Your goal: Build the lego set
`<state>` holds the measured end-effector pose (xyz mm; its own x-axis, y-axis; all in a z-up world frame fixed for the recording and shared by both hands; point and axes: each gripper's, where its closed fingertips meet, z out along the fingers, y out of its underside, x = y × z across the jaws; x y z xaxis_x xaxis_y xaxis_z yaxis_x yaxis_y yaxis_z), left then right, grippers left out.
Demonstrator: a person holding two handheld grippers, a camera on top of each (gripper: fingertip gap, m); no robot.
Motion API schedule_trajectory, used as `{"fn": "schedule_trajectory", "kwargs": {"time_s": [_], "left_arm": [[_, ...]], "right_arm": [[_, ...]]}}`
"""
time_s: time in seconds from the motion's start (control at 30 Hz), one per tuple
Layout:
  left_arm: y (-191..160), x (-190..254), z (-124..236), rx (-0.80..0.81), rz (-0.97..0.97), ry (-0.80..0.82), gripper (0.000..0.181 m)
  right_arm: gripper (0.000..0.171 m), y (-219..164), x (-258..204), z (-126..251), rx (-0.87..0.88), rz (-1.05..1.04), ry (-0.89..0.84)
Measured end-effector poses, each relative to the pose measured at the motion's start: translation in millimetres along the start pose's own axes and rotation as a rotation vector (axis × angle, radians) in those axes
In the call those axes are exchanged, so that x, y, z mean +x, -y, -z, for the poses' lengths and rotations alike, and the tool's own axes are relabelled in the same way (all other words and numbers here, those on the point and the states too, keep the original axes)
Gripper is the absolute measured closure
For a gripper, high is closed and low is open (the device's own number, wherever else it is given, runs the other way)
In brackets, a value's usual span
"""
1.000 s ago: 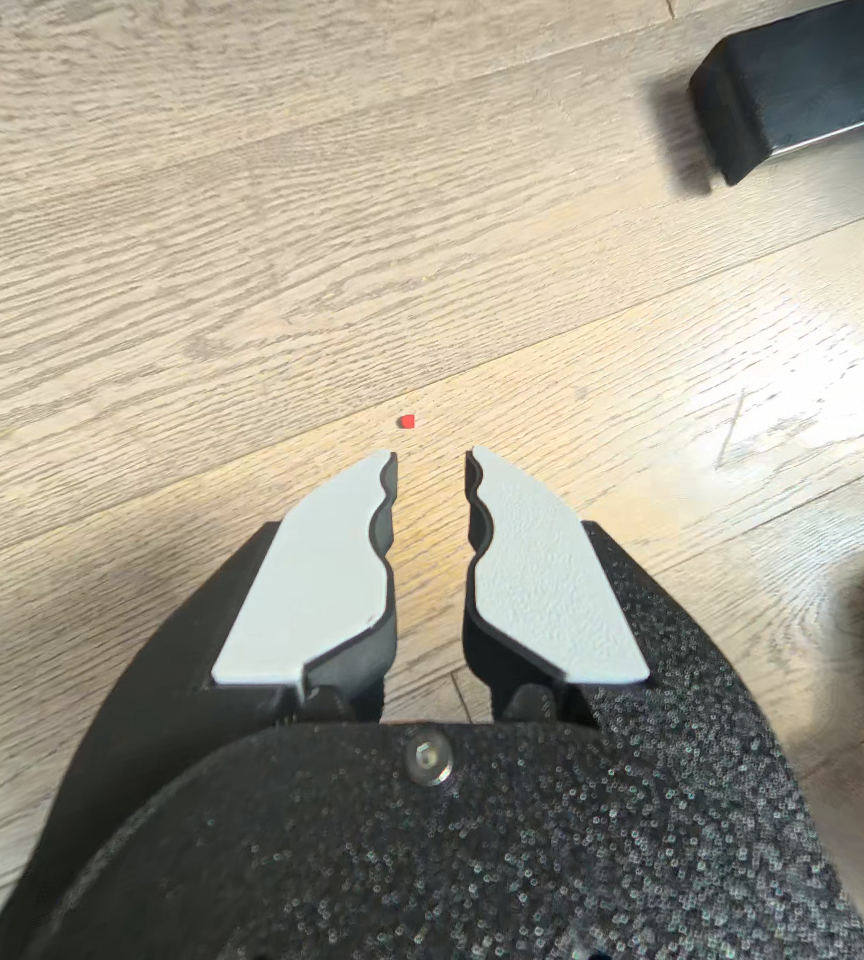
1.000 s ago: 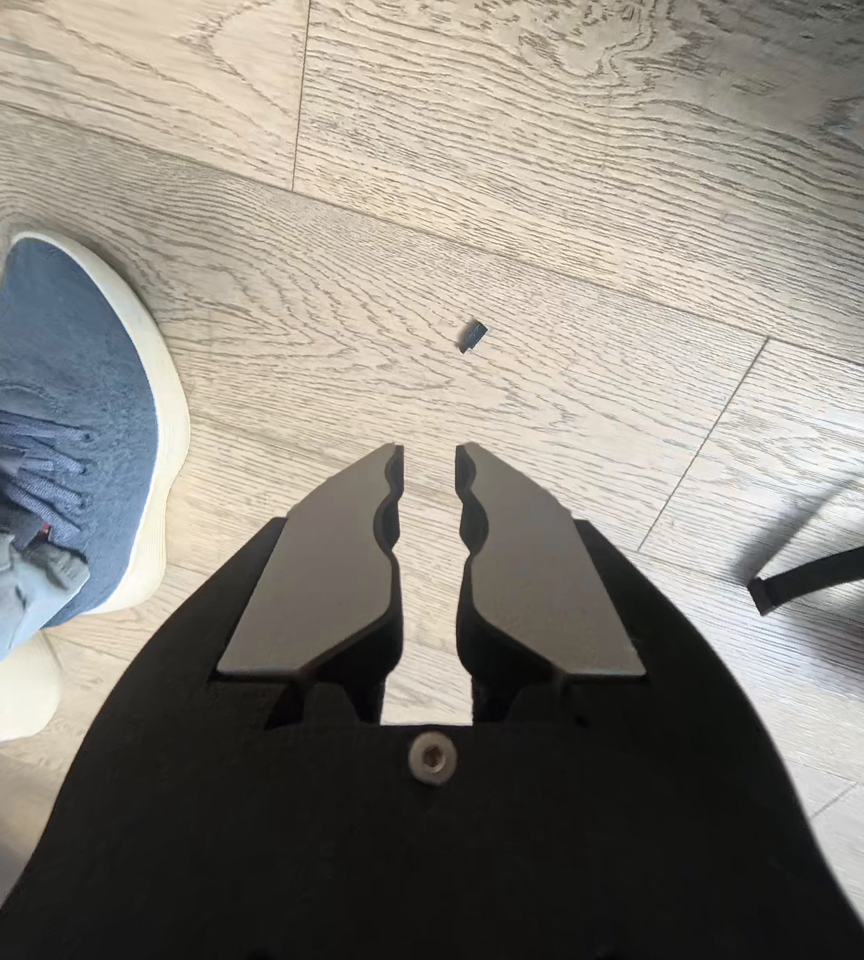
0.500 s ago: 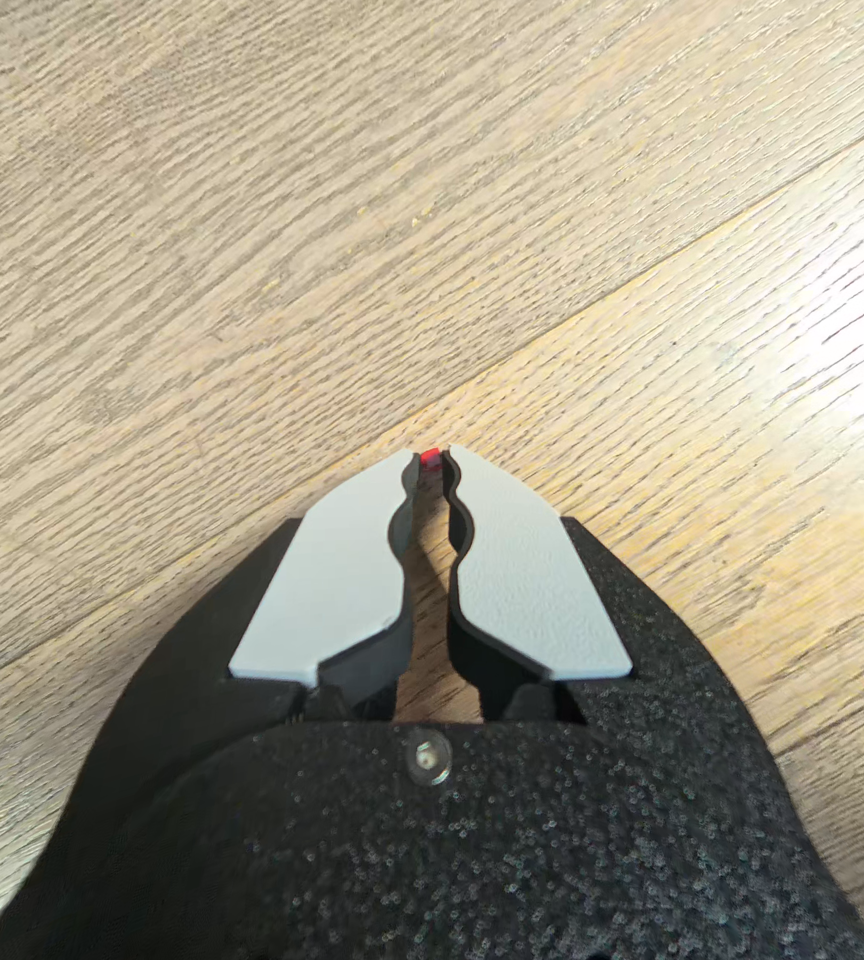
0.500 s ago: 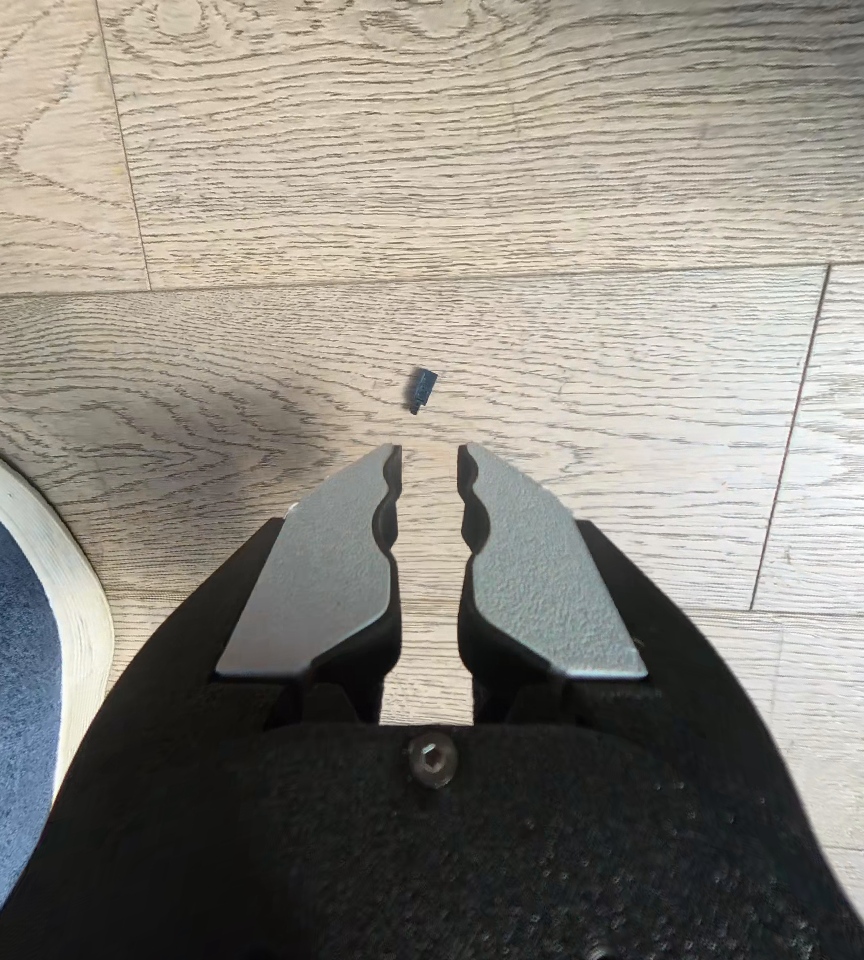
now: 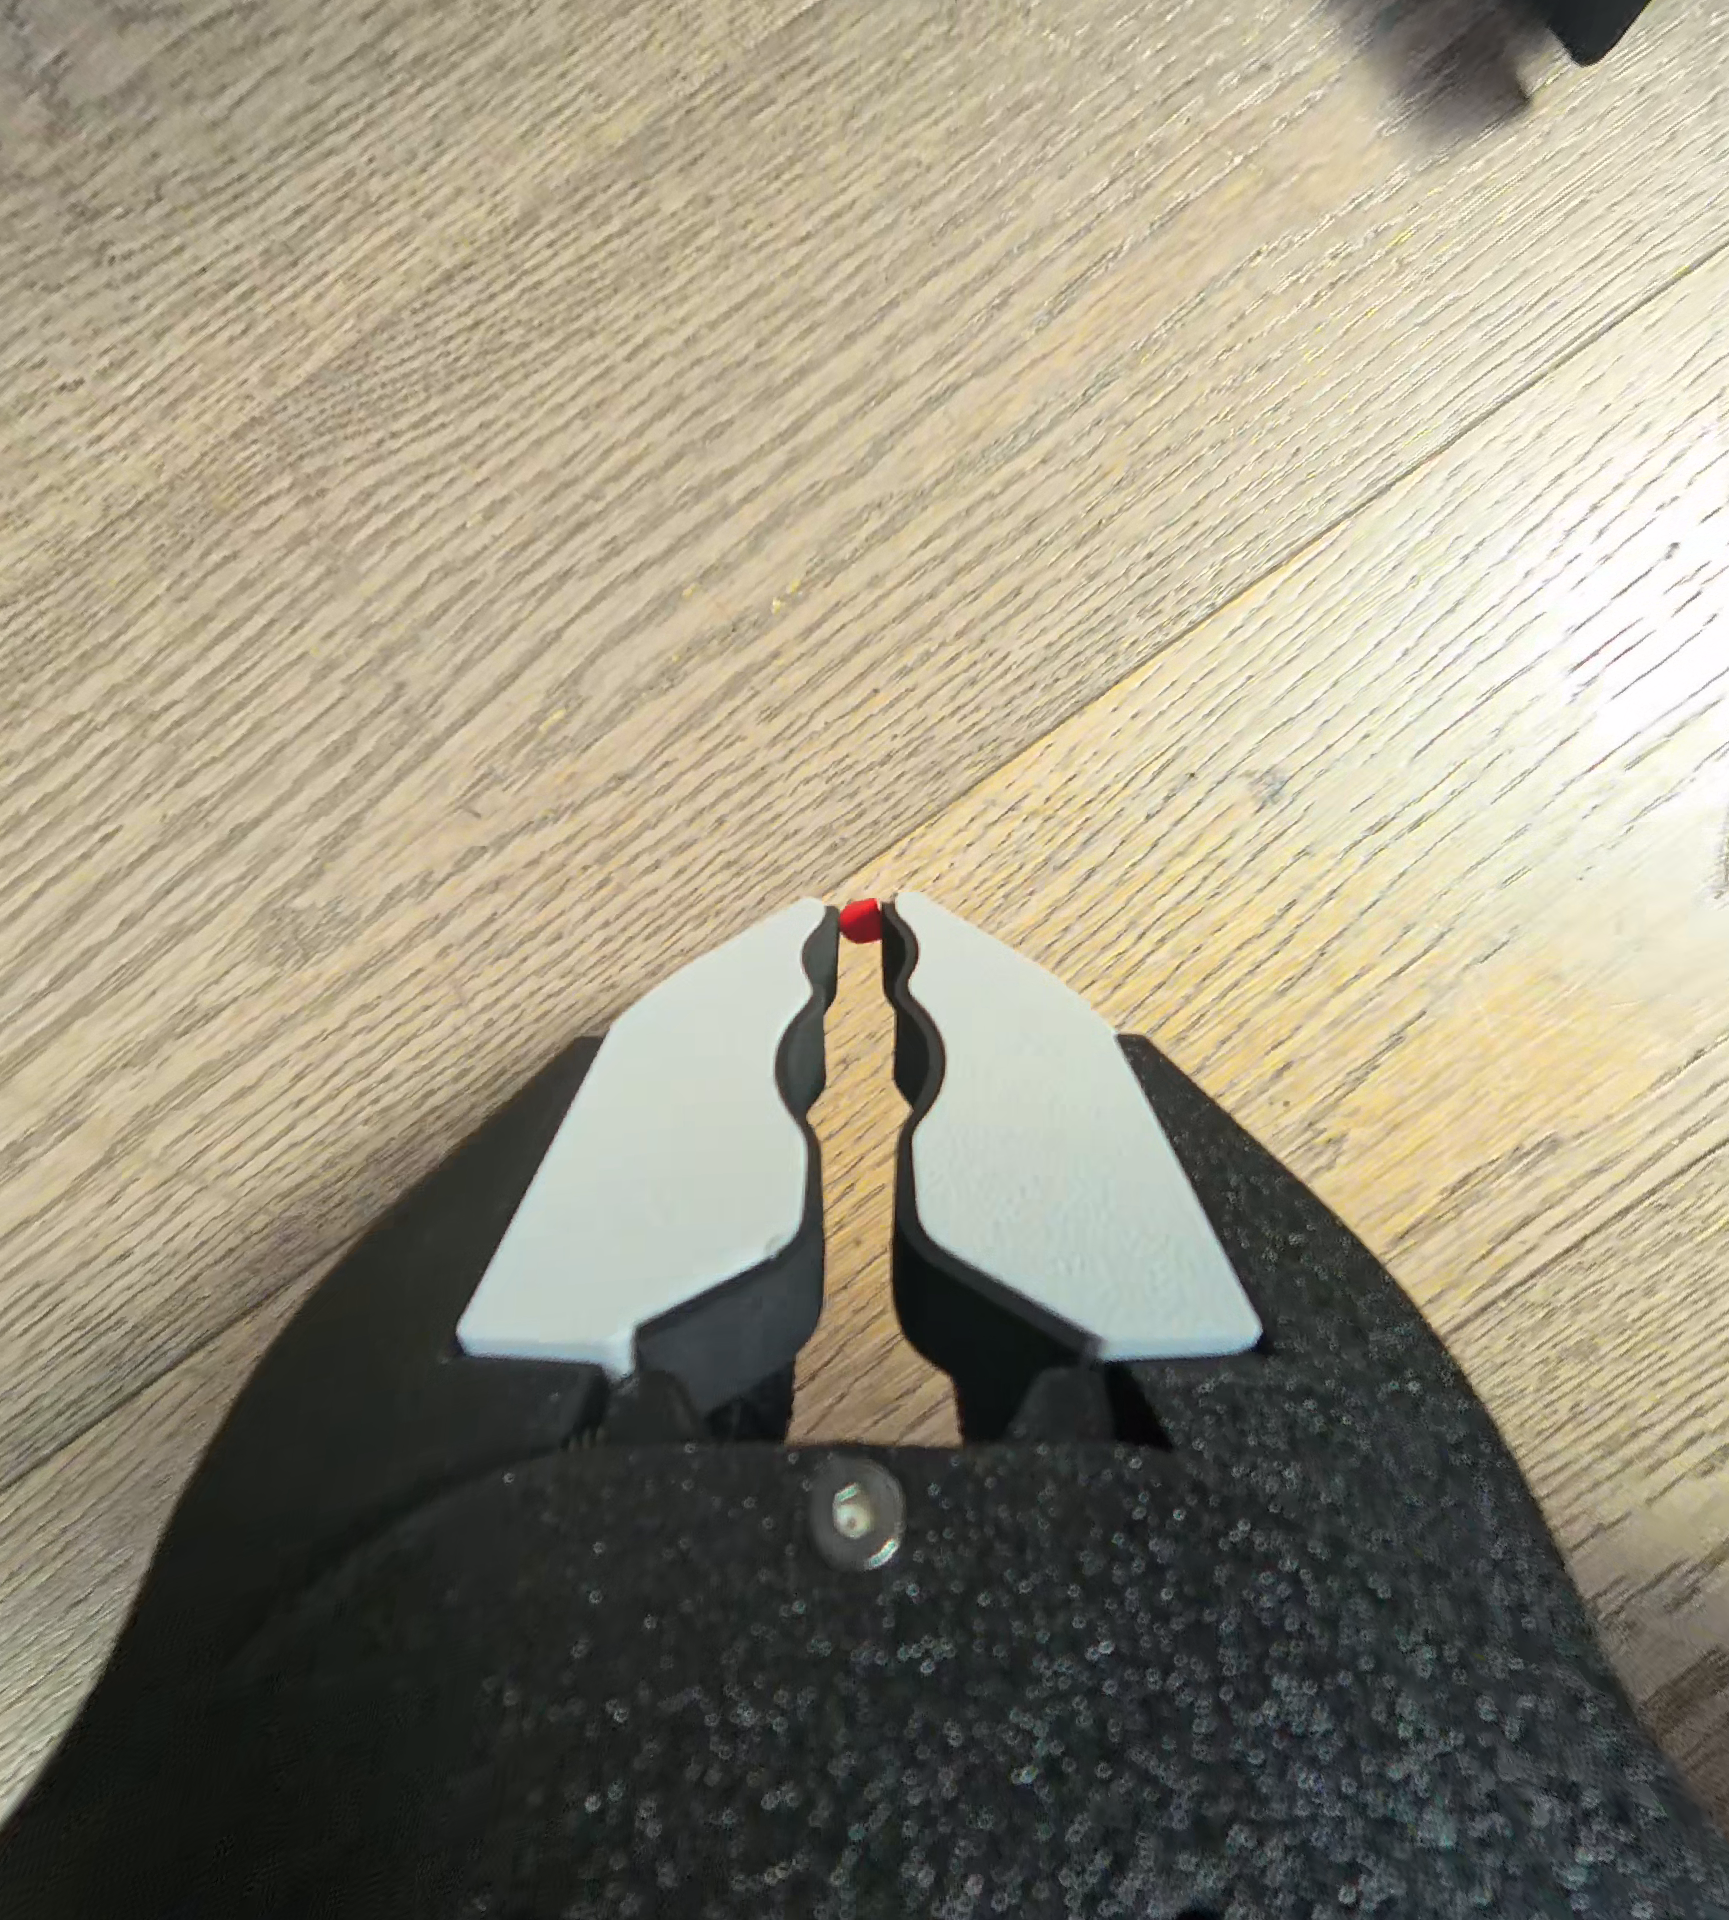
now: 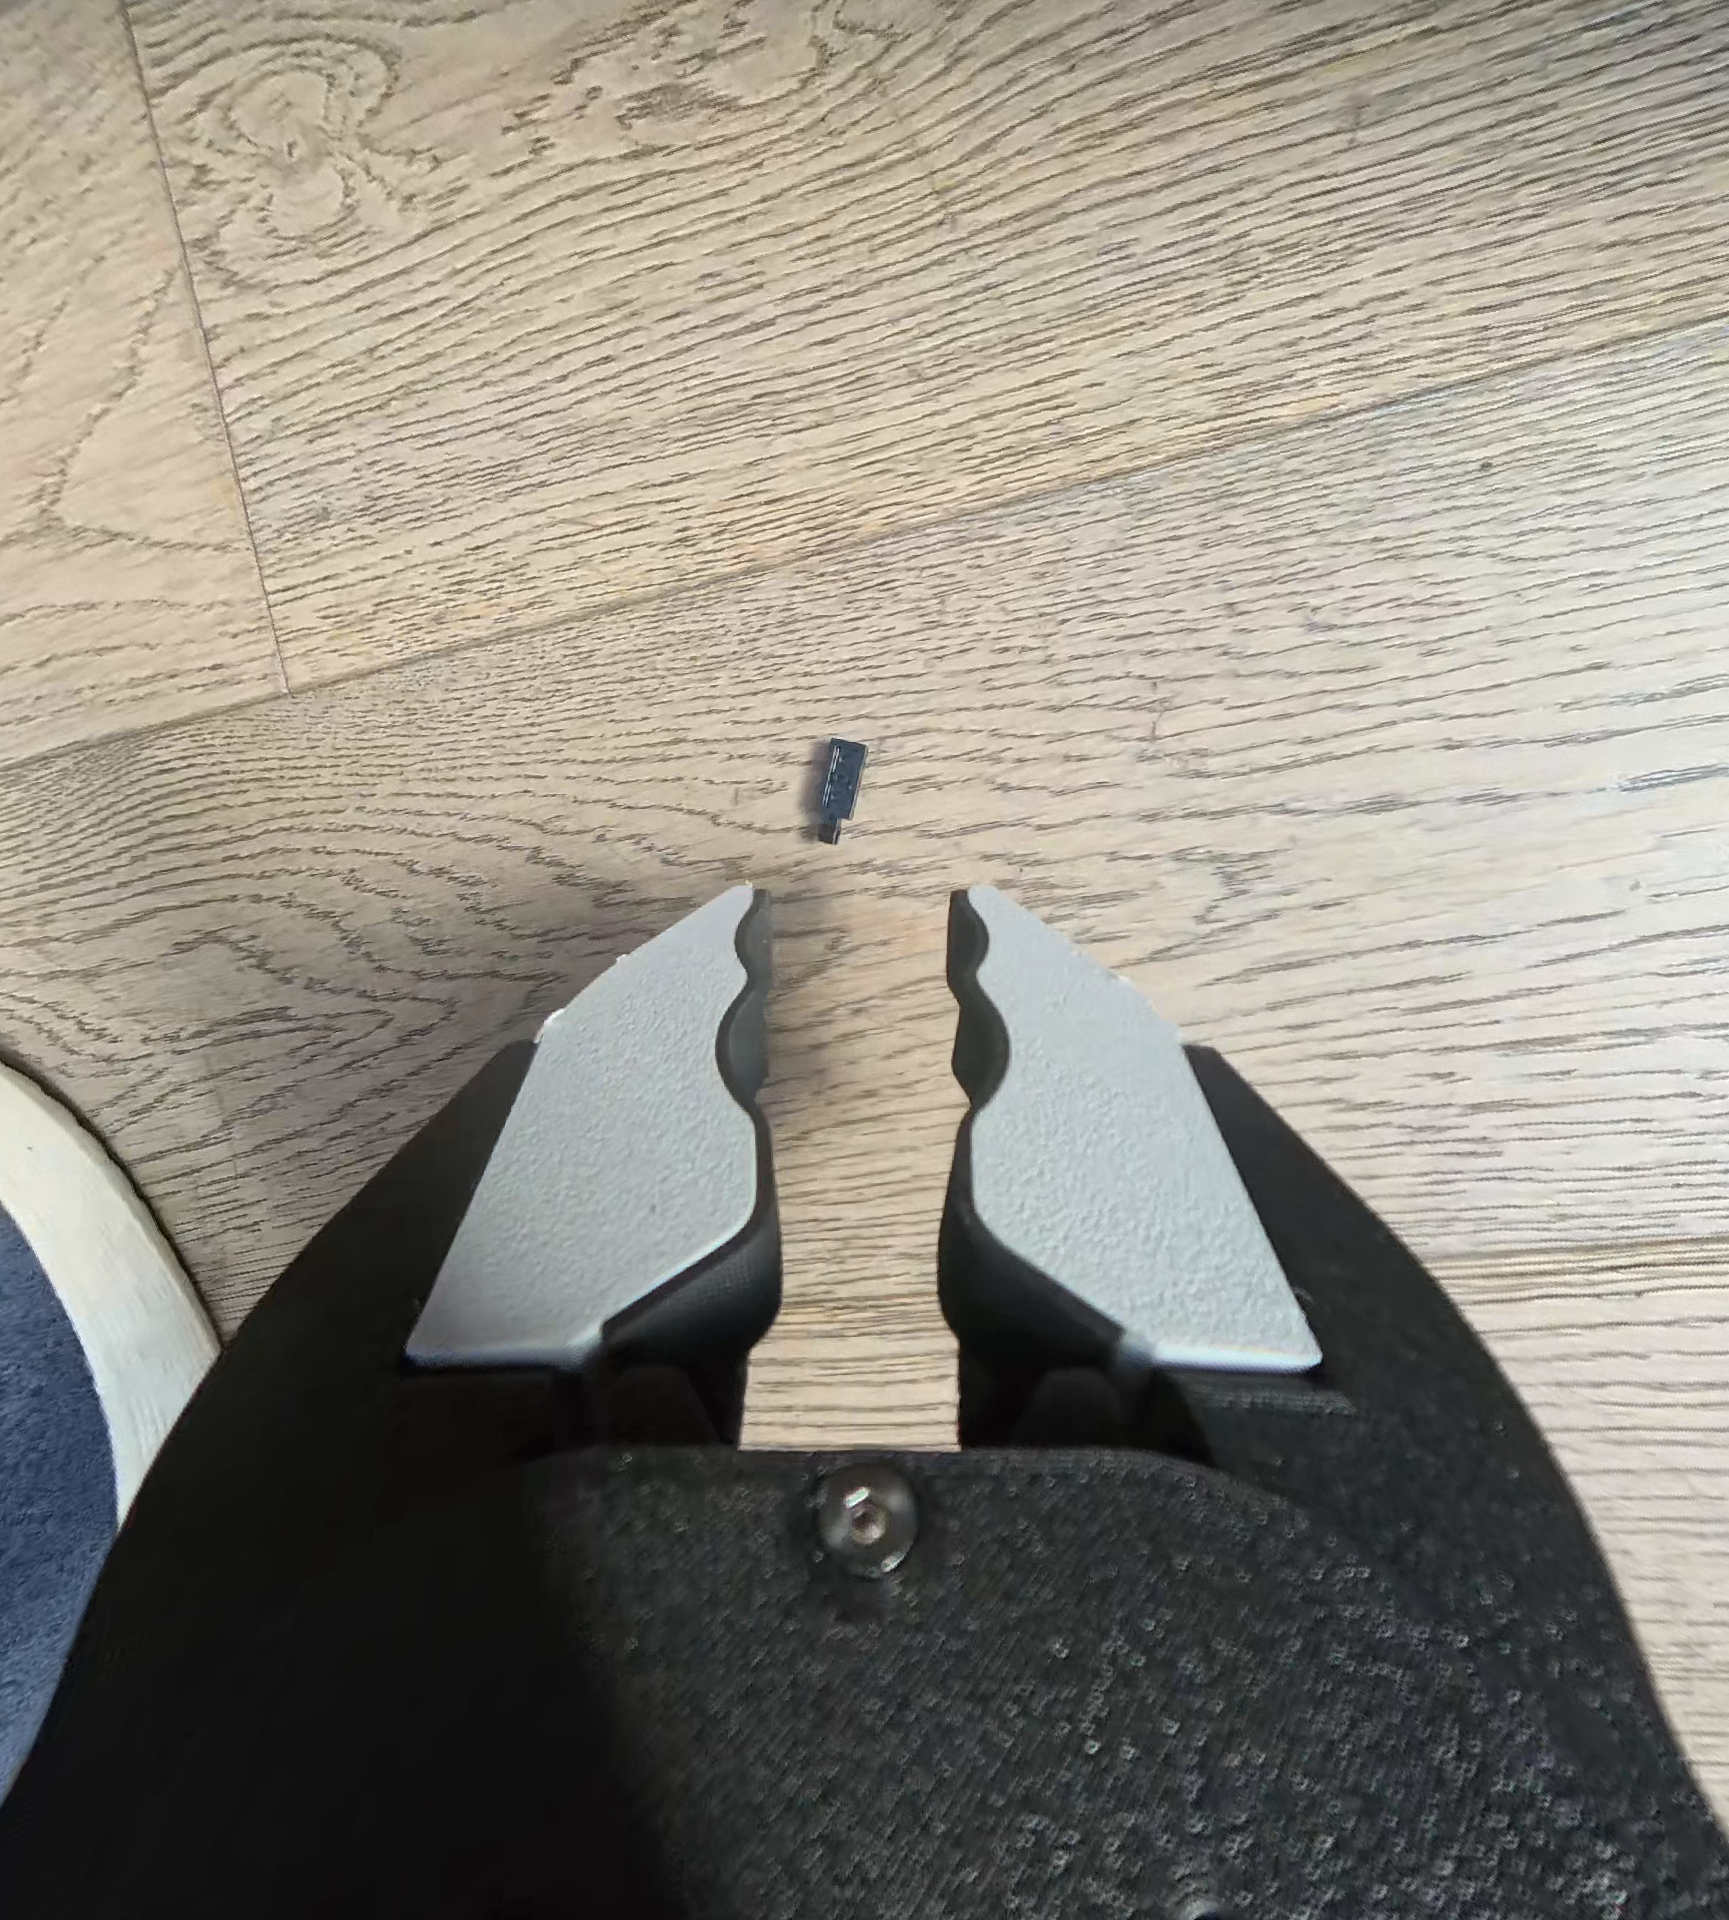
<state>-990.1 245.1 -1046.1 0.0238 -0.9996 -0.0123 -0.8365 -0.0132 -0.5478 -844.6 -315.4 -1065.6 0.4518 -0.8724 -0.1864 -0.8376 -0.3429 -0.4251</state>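
In the left wrist view my left gripper (image 5: pixel 860 921) is shut on a tiny red lego piece (image 5: pixel 860 918), pinched between the very tips of its pale grey fingers (image 5: pixel 725 997) above the wooden floor (image 5: pixel 527 520). In the right wrist view my right gripper (image 6: pixel 858 914) is open and empty. A small black lego piece (image 6: pixel 839 787) lies on the floor (image 6: pixel 1151 416) just beyond its fingertips, slightly left of the gap's middle, not touched by either finger.
A dark object (image 5: pixel 1608 26) shows at the top right corner of the left wrist view. A blue shoe with a cream sole (image 6: pixel 29 1226) fills the lower left of the right wrist view, close beside my right gripper. The grippers' ends are close to 60 cm from one another.
My left gripper moved onto the red piece, closed on it and now holds it a little higher off the floor. My right gripper came closer to the black piece and opened wider.
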Motion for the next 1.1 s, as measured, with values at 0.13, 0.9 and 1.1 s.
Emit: {"fn": "schedule_trajectory", "kwargs": {"time_s": [0.13, 0.9, 1.1], "left_arm": [[17.7, 4.2, 1.4, 0.028, -0.002, -0.017, 0.174], [106.5, 64.3, 126.2, 0.182, 0.055, -0.079, 0.174], [169.1, 89.1, 357.4, 0.271, 0.157, -0.076, 0.174]], "right_arm": [[0.139, -5.6, -10.0, -25.7, -0.011, 0.066, -0.037], [0.164, 66.1, -65.4, 41.7, 0.092, 0.135, -0.035], [0.164, 167.9, -181.0, 263.7, 0.175, 0.329, 0.168]]}}
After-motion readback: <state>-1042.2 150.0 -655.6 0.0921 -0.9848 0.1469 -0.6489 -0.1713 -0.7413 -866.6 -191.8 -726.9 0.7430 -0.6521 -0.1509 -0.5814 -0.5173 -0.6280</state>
